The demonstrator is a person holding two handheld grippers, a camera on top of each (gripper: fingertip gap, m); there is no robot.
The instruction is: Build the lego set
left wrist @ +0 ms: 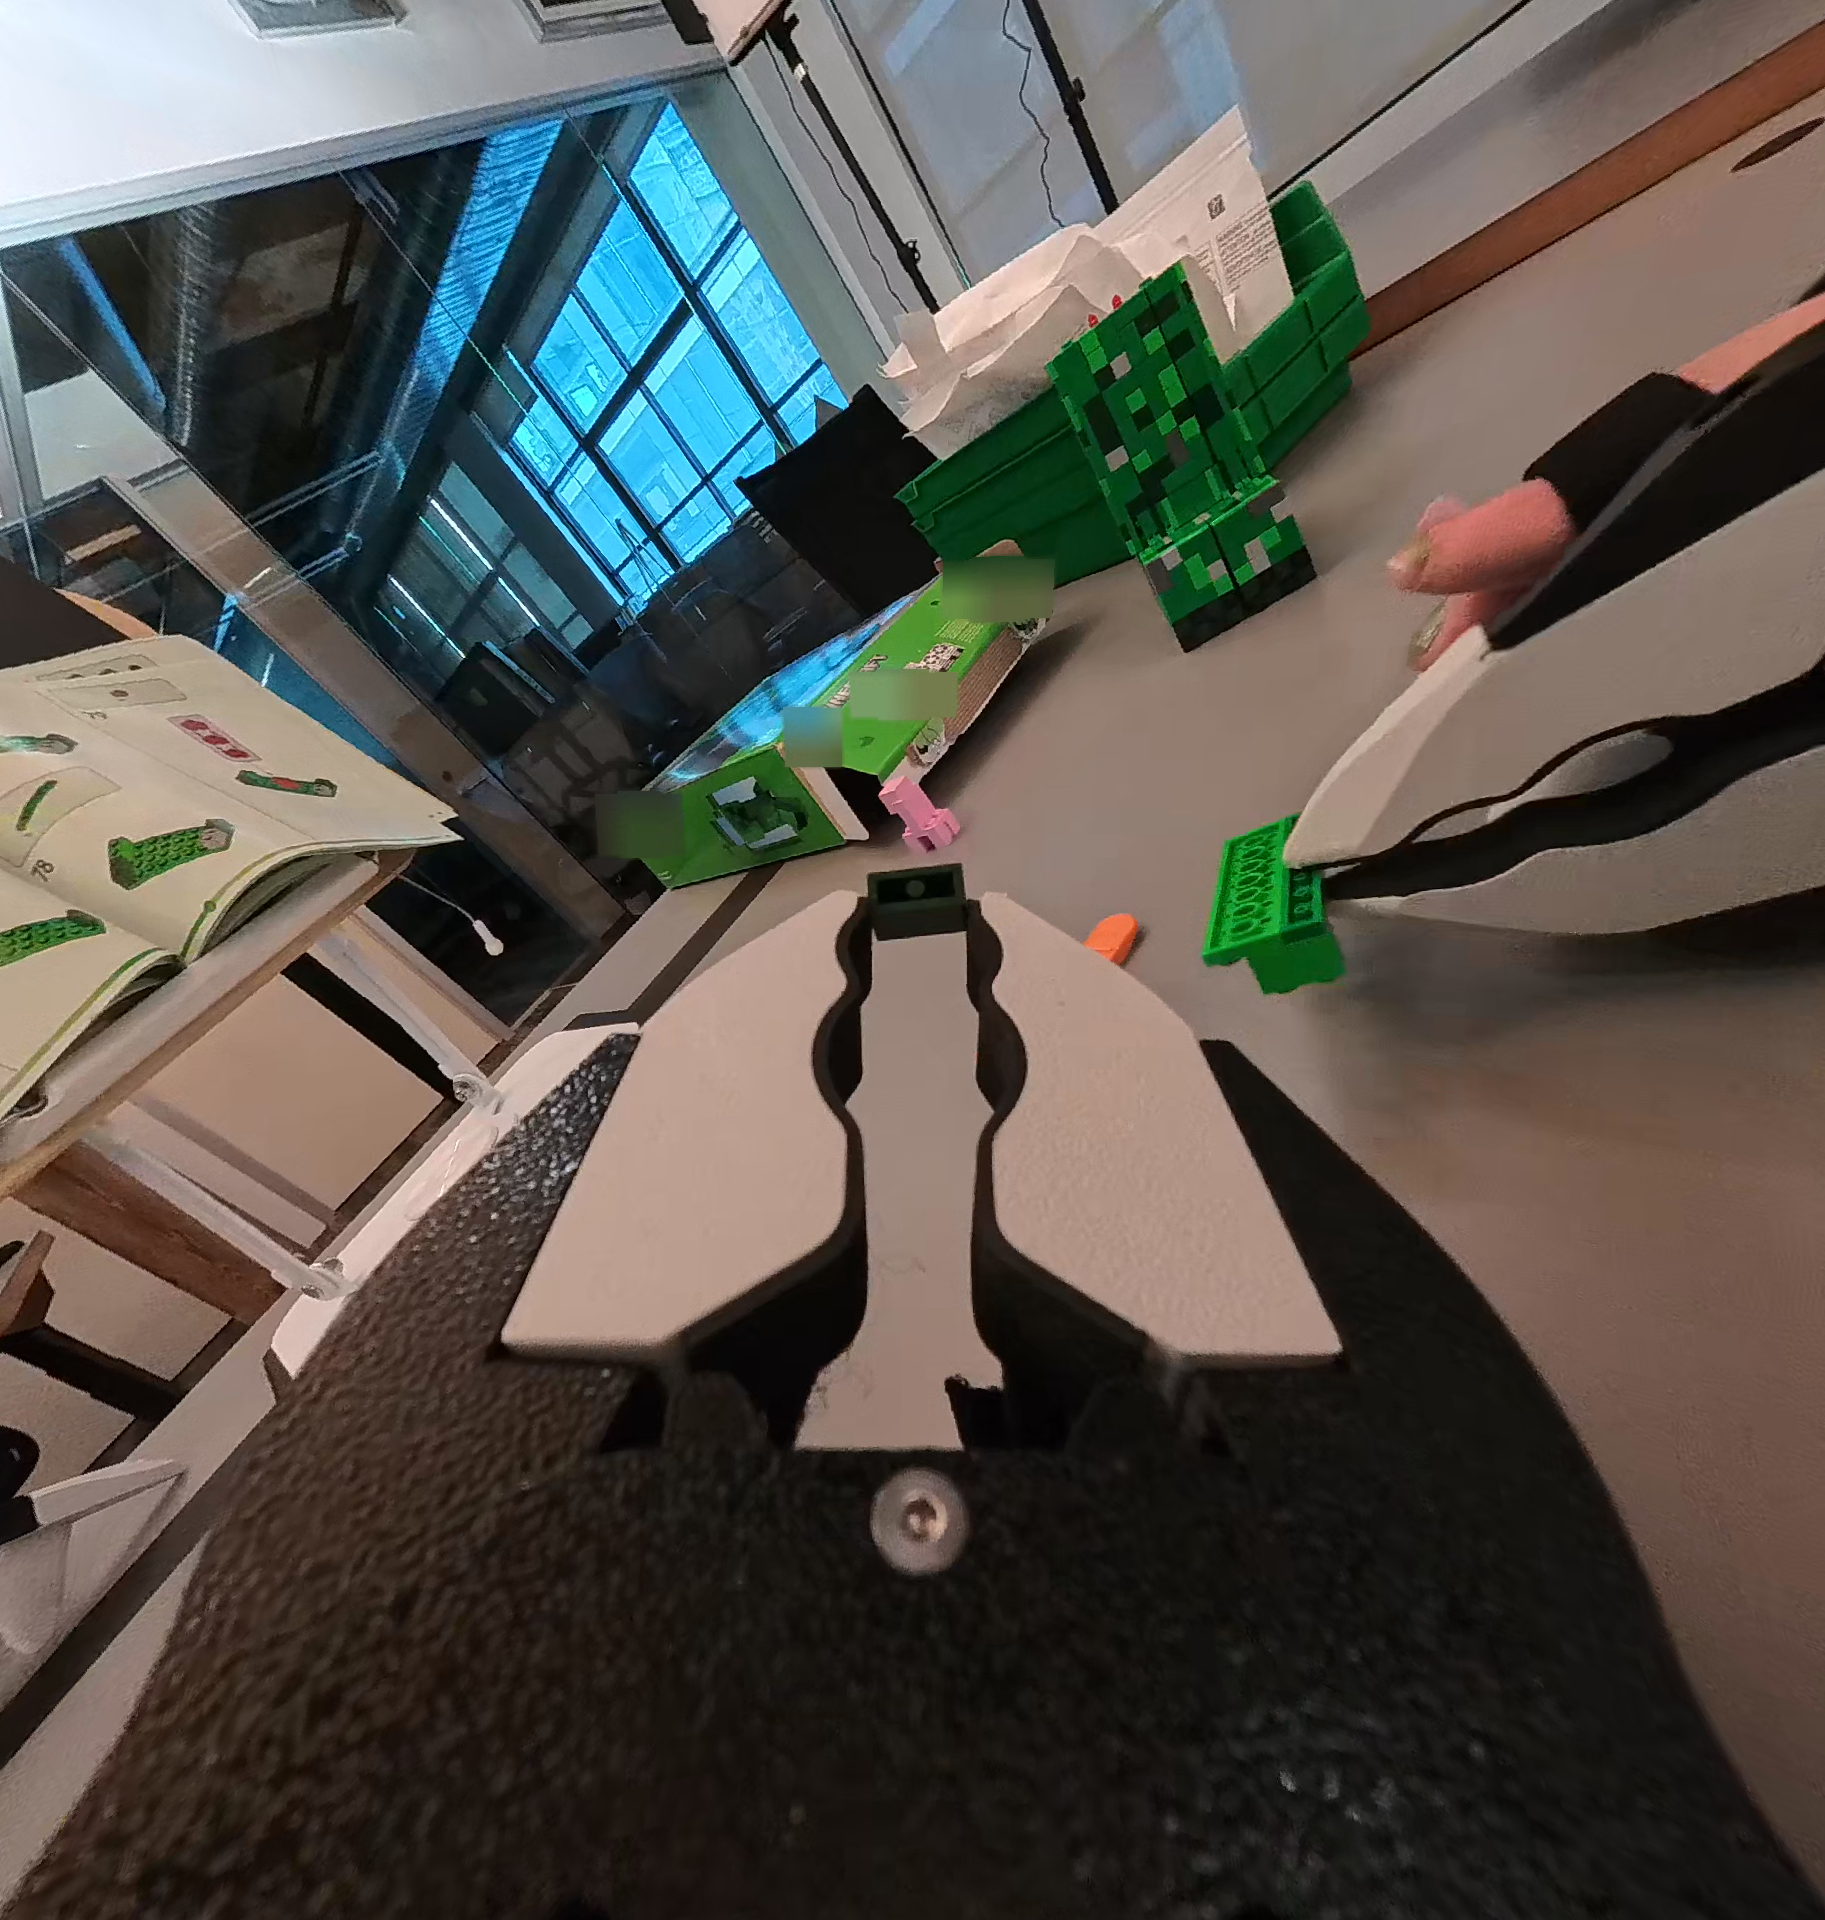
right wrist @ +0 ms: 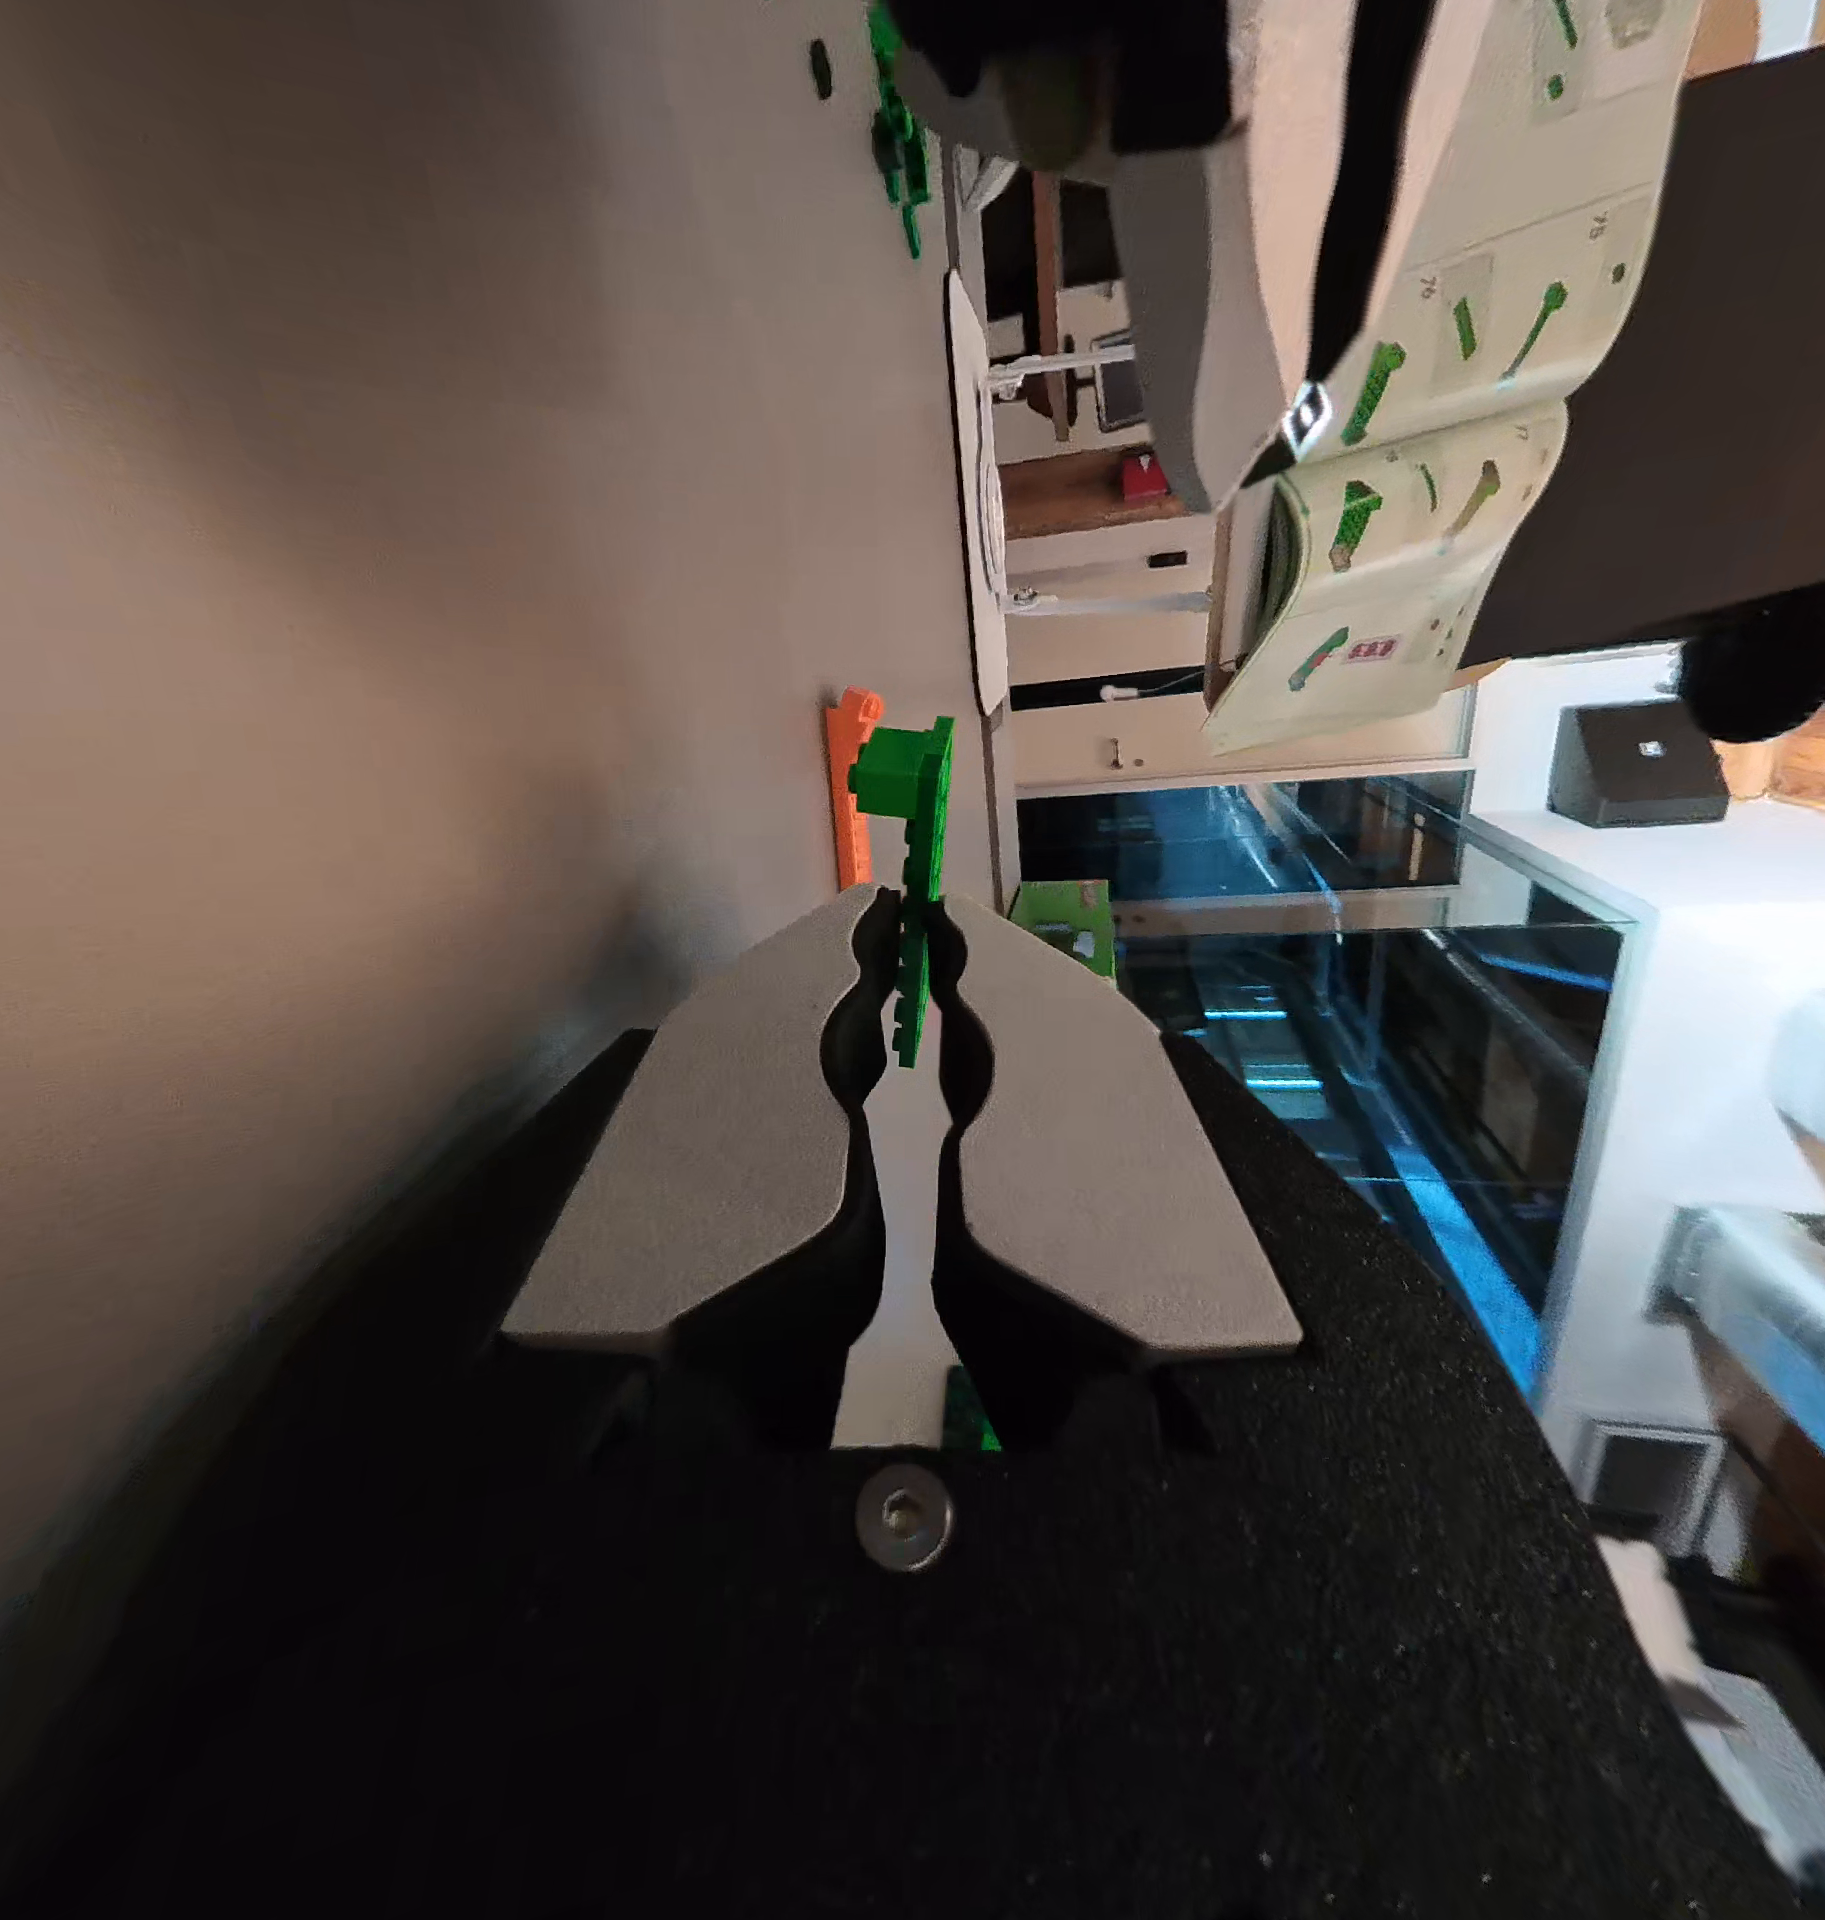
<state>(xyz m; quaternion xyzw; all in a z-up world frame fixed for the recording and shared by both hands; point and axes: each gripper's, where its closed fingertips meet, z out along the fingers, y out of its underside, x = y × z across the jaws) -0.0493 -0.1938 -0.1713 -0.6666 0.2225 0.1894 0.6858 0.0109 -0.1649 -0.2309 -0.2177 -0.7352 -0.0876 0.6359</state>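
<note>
The left tool (left wrist: 916, 906) pinches a small dark brick (left wrist: 916, 902), the right tool (right wrist: 913, 920) clamps a green plate (right wrist: 923, 883); misaligned pressing could pop either loose.

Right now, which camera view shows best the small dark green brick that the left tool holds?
The left wrist view: the dark green brick sits centred between the left tool's tips, its stud visible. In the right wrist view that tool is seen from the side, and I cannot make out the brick.
</note>
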